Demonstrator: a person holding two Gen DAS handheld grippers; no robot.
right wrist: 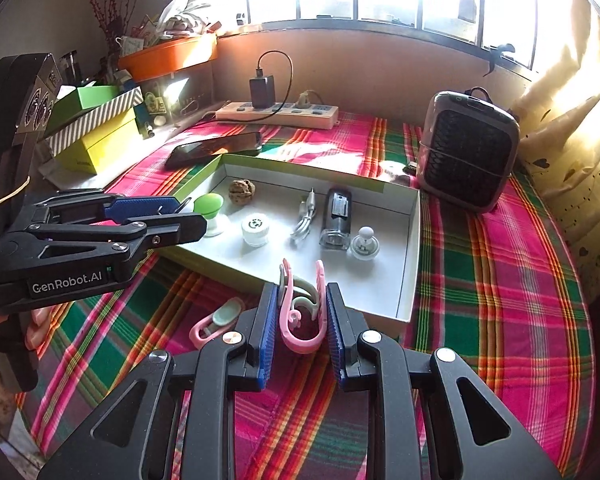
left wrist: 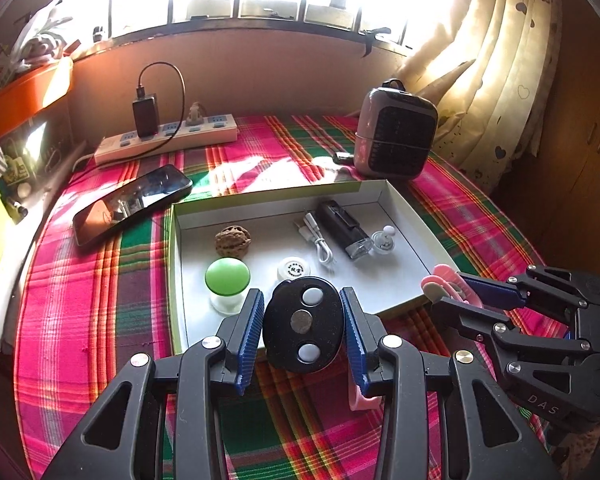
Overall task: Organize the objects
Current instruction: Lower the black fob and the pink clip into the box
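Left claw [left wrist: 303,322] clamping a black oval remote [left wrist: 303,328], hovering just over the near edge of the white tray [left wrist: 404,204]. Right claw [right wrist: 302,320] gripping a pink and mint clip [right wrist: 300,312], pads pressing it from both sides, hanging just before the tray's near wall. Already lying inside the tray: a walnut [left wrist: 232,240], a green-capped jar [left wrist: 227,285], a small white round tin [left wrist: 293,268], a white cable [left wrist: 318,242], a black flashlight [left wrist: 342,228] and a clear knob [left wrist: 384,240]. Lying on the plaid cloth [right wrist: 480,280] near the tray's front-left corner, a second pink clip [right wrist: 216,322], probably waiting to be collected.

Judging by this, mid-carry, both pieces about to be dropped in. Next: easing each claw forward over bare tray floor, lowering, then parting the pads, avoiding the jar and tin.
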